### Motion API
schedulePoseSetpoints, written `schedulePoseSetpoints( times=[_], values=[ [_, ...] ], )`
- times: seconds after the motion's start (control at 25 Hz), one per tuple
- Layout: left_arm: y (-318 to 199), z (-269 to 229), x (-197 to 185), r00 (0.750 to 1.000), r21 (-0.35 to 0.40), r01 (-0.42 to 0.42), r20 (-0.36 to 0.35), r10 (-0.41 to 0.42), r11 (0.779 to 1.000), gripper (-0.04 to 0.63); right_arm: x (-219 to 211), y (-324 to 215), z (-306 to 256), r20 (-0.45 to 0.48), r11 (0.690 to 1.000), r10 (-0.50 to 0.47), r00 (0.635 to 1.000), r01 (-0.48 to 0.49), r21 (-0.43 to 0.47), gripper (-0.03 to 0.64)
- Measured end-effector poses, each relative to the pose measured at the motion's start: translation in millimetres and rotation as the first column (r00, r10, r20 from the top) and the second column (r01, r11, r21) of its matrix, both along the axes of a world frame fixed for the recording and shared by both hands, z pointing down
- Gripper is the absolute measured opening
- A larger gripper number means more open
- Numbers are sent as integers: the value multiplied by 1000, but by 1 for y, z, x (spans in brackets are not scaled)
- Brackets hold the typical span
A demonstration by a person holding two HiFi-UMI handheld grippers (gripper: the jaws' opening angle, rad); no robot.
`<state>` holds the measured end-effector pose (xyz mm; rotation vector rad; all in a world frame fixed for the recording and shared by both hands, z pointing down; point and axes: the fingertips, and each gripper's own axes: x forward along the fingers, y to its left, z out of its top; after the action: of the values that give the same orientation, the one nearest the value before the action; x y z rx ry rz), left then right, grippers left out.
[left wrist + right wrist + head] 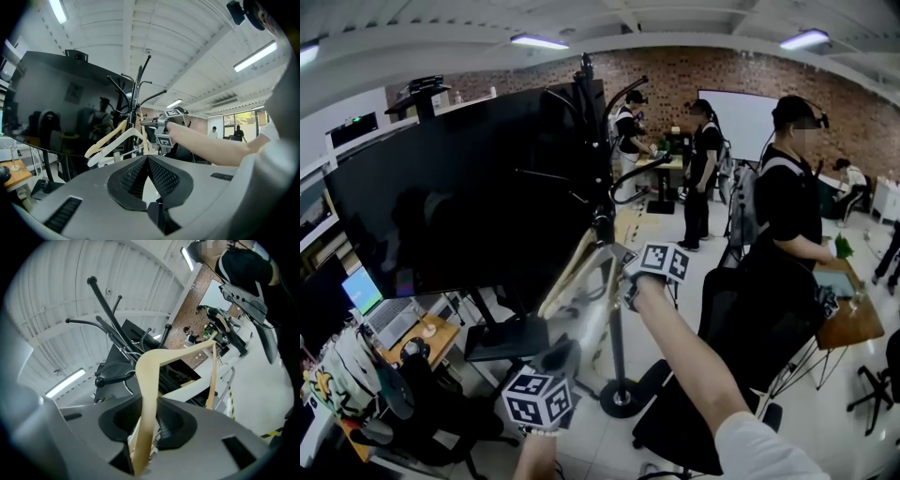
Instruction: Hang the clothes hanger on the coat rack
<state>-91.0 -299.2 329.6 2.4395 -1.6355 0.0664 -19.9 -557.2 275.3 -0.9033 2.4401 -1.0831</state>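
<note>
The black coat rack (pixel 616 319) stands on a round base in the middle of the room, its curved arms (pixel 105 315) spreading at the top. My right gripper (pixel 612 251) is shut on one arm of a wooden hanger (pixel 151 376), held close against the rack's pole. From the left gripper view, that wooden hanger (pixel 107 139) and a white hanger (pixel 119 143) show side by side at the rack, with the right gripper (pixel 144 123) just right of them. My left gripper (pixel 565 351) sits lower and nearer to me, short of the rack. Its pads (pixel 140 173) meet at the tips and hold nothing.
A large black screen (pixel 459 197) on a stand is right behind the rack. A desk with a laptop (pixel 384 319) is at the left. A black chair (pixel 750 319) and a wooden table (pixel 848 323) are at the right. Several people stand in the background.
</note>
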Motion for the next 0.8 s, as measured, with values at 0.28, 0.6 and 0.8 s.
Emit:
schedulePoseSetpoints(
  times=[0.28, 0.6, 0.8],
  values=[
    [-2, 4, -5, 1000, -10, 10, -6, -10, 1000, -8, -5, -4, 19, -18, 999, 3, 1000, -3, -33, 117],
    [-3, 13, -5, 1000, -26, 3, -12, -3, 1000, -8, -7, -5, 33, -54, 999, 28, 998, -29, -33, 121],
    [-4, 14, -6, 1000, -29, 1, -13, -2, 1000, -8, -7, -7, 45, -122, 998, 52, 991, -57, -36, 133]
  ],
)
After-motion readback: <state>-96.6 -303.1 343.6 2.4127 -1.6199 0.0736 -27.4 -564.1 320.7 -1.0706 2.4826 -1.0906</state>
